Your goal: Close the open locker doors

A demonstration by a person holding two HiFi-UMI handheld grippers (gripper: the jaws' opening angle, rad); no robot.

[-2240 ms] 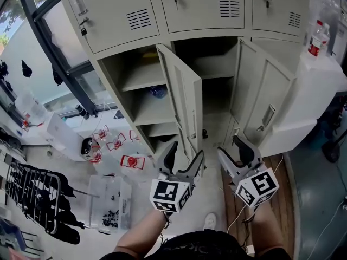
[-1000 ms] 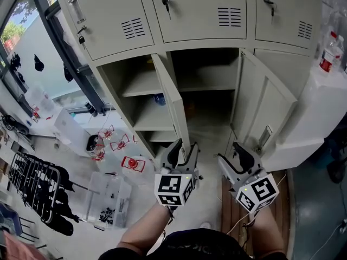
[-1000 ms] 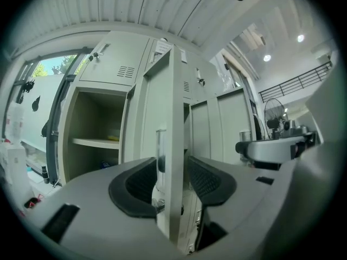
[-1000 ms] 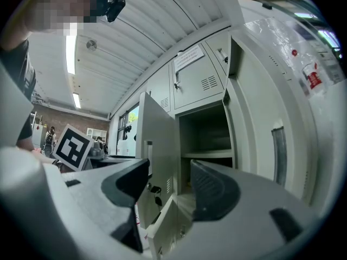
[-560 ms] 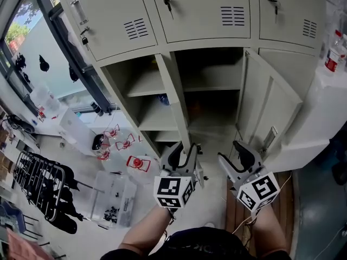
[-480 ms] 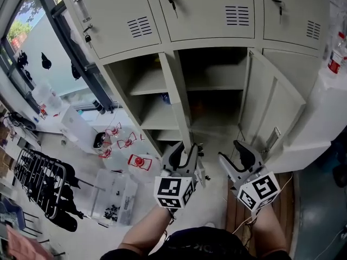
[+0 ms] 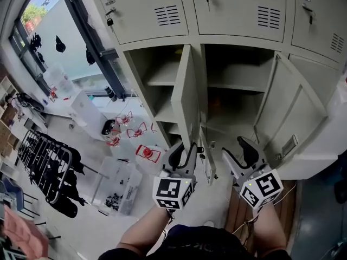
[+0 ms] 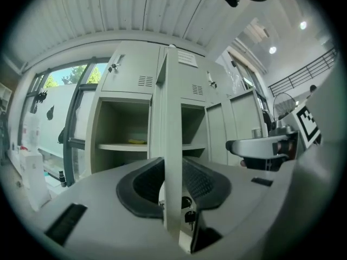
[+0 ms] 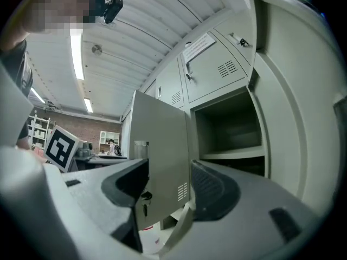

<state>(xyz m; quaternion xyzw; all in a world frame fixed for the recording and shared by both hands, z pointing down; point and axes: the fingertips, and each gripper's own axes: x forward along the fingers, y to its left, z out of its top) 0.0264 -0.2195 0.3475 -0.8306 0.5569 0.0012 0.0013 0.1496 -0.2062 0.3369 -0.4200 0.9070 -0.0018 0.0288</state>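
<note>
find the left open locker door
Head view, centre: the left door juts out between the shelved compartment and the middle compartment, left of the right door.

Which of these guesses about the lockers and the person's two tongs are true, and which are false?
1. The upper lockers are all shut. True.
2. Both tongs hold a door. False: only the left tongs grip the edge of the left open door, and their jaws have just been closing on it. The right tongs are open and empty.
3. Two lower doors stand open. True: the left open door and the right open door.
4. The open lockers are packed full. False: their shelves look almost bare.
5. A key hangs from the gripped door's lock. True.
</note>
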